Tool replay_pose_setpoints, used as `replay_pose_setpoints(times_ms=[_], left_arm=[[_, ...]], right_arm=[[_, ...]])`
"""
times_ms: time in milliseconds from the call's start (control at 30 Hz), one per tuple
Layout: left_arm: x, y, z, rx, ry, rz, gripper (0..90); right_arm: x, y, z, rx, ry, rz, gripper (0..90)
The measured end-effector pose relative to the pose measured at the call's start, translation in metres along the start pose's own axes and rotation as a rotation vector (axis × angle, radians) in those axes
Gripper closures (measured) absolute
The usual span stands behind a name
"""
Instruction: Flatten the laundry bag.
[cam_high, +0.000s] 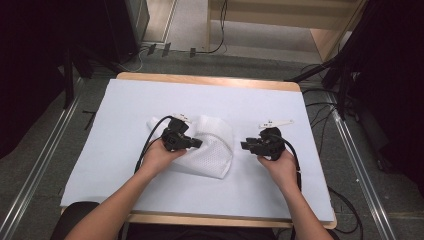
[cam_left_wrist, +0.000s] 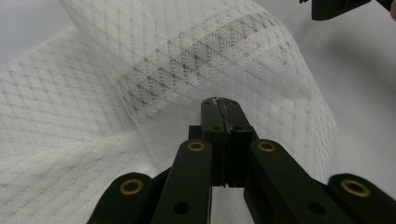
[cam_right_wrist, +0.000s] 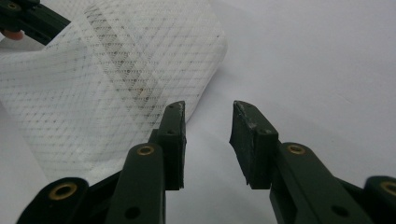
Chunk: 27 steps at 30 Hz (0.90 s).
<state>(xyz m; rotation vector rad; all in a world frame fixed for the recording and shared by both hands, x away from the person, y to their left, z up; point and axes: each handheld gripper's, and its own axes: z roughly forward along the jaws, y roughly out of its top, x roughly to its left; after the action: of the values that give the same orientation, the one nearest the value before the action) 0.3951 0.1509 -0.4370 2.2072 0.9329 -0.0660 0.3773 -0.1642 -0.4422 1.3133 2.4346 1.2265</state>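
A white mesh cloth (cam_high: 212, 147) lies partly folded on the white-covered table (cam_high: 125, 100), left of middle. My left gripper (cam_high: 199, 143) rests over the cloth, pointing right. In the left gripper view its jaws (cam_left_wrist: 219, 100) are pressed together, with a thin white edge of the cloth (cam_left_wrist: 187, 60) pinched at their tips and a fold rising behind them. My right gripper (cam_high: 243, 145) sits just right of the cloth, pointing left toward it. Its jaws (cam_right_wrist: 208, 109) stand apart with nothing between them, and the cloth's edge (cam_right_wrist: 93, 84) lies just beyond the left jaw.
Bare white sheet lies to the right (cam_high: 300, 165) and at the back of the table. The wooden table edge (cam_high: 210, 80) runs along the far side. Cables (cam_high: 320, 107) and dark stands (cam_high: 345, 85) are on the floor around the table.
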Motion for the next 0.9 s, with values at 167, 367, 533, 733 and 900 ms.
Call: replay_pose_setpoints(times_ms=[167, 367, 533, 733, 900], left_arm=[[-0.006, -0.001, 0.009, 0.015, -0.011, 0.019, 89.9], [-0.004, -0.001, 0.005, 0.01, -0.007, 0.014, 89.8], [0.0, 0.0, -0.002, 0.004, 0.001, 0.005, 89.3], [0.006, 0.0, -0.014, -0.009, 0.016, -0.01, 88.1], [0.014, -0.001, -0.025, -0.026, 0.043, -0.018, 87.3]], right_arm=[[0.003, 0.004, 0.008, -0.001, -0.005, -0.009, 66.9], [-0.002, 0.014, 0.023, 0.006, -0.029, -0.019, 64.8], [-0.004, 0.023, 0.035, 0.038, -0.035, -0.028, 61.2], [-0.009, 0.036, 0.04, 0.018, -0.043, -0.034, 59.8], [-0.015, 0.043, 0.05, -0.002, -0.024, -0.006, 56.7]])
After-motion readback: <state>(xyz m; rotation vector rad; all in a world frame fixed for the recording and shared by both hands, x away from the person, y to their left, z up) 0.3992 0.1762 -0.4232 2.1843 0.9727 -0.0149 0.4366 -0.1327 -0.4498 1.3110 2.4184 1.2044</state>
